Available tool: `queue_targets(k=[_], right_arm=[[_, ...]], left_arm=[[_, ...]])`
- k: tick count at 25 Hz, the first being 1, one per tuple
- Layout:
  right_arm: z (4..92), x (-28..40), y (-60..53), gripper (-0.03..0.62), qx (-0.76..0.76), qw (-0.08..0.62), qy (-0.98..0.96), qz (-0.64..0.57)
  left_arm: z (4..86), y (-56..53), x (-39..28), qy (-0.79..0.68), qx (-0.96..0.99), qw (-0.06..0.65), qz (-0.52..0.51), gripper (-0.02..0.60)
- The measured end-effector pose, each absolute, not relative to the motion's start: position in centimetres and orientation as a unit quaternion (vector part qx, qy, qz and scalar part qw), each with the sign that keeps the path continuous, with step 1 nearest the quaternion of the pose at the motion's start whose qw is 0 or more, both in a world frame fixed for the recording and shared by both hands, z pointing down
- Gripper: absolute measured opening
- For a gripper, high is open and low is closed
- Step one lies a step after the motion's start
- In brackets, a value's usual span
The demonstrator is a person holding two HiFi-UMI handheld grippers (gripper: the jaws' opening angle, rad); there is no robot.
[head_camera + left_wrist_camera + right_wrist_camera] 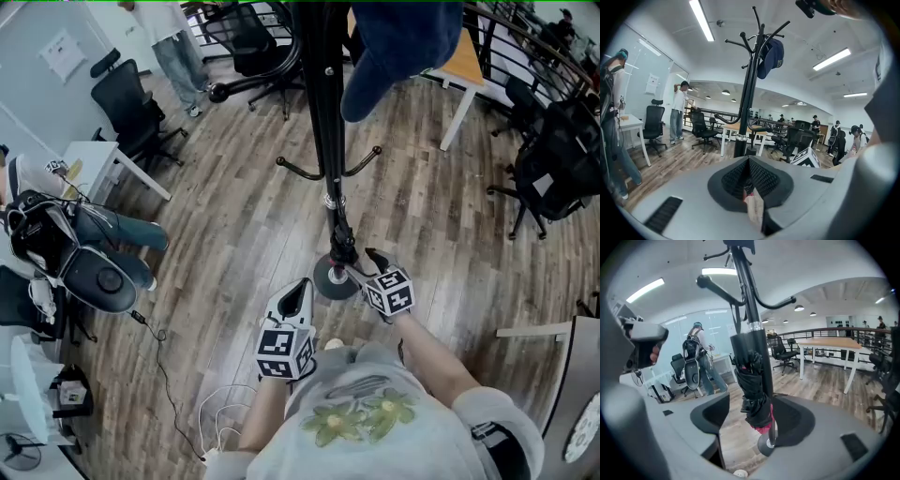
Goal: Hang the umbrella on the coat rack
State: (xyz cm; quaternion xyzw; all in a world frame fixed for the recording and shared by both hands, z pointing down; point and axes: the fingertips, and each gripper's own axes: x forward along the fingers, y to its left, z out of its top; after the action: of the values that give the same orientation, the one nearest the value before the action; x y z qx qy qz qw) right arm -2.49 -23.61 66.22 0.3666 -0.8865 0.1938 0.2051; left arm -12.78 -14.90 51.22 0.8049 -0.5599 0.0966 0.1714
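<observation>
Cap [769,58] on coat rack [749,93], mark illegible

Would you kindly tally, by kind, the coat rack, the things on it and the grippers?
Coat rack: 1
Umbrella: 1
Cap: 1
Grippers: 2, the left gripper and the right gripper
Total: 5
</observation>
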Motion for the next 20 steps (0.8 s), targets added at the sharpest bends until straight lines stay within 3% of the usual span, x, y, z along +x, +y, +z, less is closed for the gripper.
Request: queue_targets(k=[5,11,20], right_arm=[[60.8,-1.0,-21.0,0.224,0.346,0.156,-0.907,0.183],[54.5,1.9,-18.2,0.006,0.342,0.090,-0.919,0.174],[50.1,3.5,-13.5,0.005,0.317,0.097,-0.938,0.104]], left_arm=[[50.1,-14.5,-11.0,-0.567,0.801,0.168,0.090,0.002],[49.1,-13.2,-7.8,-0.570,0.801,0.164,0.085,0.002],[48.5,-10.2,-4.3,-0.576,0.798,0.154,0.081,0.002]])
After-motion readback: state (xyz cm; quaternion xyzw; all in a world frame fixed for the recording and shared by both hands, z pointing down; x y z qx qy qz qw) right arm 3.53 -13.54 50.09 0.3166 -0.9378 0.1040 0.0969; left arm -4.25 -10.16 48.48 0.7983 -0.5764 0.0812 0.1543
